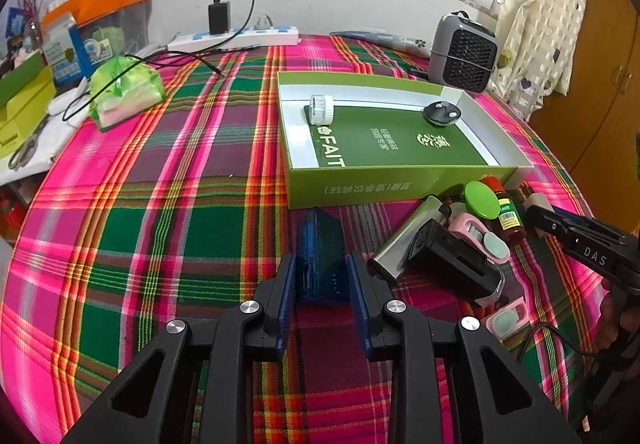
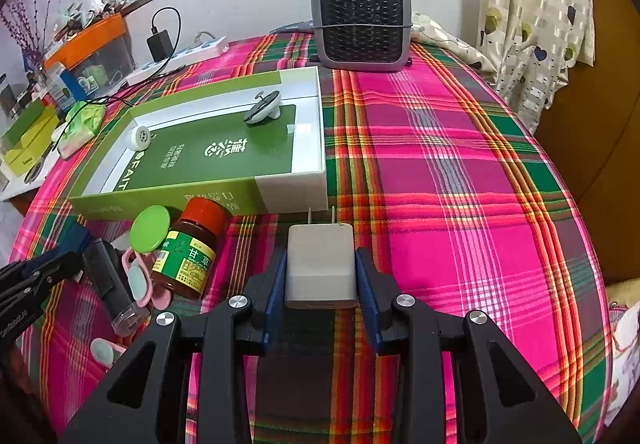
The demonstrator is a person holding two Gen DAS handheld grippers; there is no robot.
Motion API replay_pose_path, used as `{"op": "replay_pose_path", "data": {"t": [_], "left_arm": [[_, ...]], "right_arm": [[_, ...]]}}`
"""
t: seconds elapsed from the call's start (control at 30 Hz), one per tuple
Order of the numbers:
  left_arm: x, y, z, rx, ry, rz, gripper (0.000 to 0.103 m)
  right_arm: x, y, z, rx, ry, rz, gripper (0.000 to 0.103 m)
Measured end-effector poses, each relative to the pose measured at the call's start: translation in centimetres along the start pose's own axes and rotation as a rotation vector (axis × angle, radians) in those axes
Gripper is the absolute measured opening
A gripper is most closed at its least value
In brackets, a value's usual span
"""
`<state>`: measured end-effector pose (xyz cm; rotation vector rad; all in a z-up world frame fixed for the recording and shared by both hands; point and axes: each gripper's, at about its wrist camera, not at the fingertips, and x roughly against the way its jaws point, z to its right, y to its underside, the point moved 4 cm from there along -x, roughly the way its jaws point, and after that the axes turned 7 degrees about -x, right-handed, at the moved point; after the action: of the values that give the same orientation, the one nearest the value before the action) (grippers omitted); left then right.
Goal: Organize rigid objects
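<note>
On the plaid cloth, before the green box (image 2: 256, 192):
Left gripper (image 1: 322, 276): you're clamping the blue case (image 1: 320, 256), keeping it level for boxing.
Right gripper (image 2: 320, 276): you're pinching the white charger (image 2: 320, 264), prongs facing forward.

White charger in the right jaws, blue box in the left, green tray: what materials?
White charger: likely matte moulded plastic with two metal prongs, no glare.
Blue box: translucent blue hard plastic; light shows through its ribbed wall.
Green tray: printed cardboard, judging by folded flat walls and a white inner liner.
</note>
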<state>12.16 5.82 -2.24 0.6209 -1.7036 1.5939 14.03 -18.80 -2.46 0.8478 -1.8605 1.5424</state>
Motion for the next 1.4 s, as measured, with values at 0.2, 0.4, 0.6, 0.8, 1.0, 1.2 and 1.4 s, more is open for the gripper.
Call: {"op": "replay_pose_path", "data": {"t": [0.2, 0.4, 0.6, 0.8, 1.0, 1.2, 1.4], "left_arm": [[0.1, 0.0, 0.0, 0.0, 0.001, 0.002, 0.025], [0.9, -0.2, -0.2, 0.002, 0.001, 0.026, 0.023], [1.2, 0.1, -0.1, -0.002, 0.008, 0.031, 0.023], [0.9, 0.6, -0.4, 0.01, 0.016, 0.009, 0.023], [0.2, 0.6, -0.6, 0.002, 0.012, -0.017, 0.026], [-0.5, 0.3, -0.6, -0.013, -0.015, -0.03, 0.03], [-0.7, 0.2, -0.6, -0.03, -0.032, -0.032, 0.029]], "right_arm": [[0.2, 0.0, -0.1, 0.006, -0.009, 0.006, 0.035], [0.7, 0.0, -0.1, 0.008, -0.017, 0.017, 0.035], [1.4, -0.1, -0.4, 0.013, -0.026, 0.032, 0.035], [1.6, -0.1, -0.6, 0.021, -0.036, 0.038, 0.035], [1.4, 0.0, -0.5, 0.02, -0.038, 0.033, 0.035], [1.2, 0.0, -0.6, 0.019, -0.038, 0.025, 0.035], [1.2, 0.0, -0.6, 0.021, -0.039, 0.024, 0.035]]}}
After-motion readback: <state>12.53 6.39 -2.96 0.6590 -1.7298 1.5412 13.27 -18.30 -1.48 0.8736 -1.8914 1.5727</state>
